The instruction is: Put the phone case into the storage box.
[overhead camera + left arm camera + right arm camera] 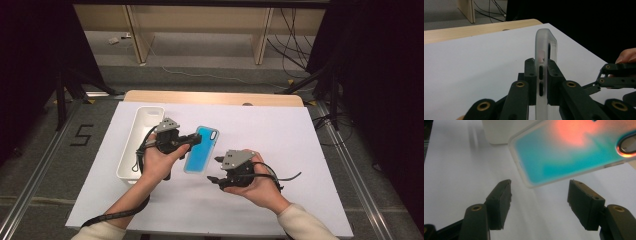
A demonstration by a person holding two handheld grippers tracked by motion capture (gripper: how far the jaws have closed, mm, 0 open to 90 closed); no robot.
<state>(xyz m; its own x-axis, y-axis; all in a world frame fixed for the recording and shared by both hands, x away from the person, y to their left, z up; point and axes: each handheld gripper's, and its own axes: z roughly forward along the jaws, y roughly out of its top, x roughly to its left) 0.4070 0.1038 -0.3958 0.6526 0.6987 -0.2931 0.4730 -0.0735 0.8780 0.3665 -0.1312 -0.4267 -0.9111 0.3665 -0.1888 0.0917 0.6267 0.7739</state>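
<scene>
White table (300, 150), teal translucent phone case (202, 150)

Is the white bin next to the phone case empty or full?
Empty as far as shown: the high view shows the white bin's bare interior; the left gripper hides its near part.

From the high view you look forward and down on the counter (280, 135); both gripper views sit close, sharing the phone case (201, 149) (545, 50) (574, 150).
</scene>
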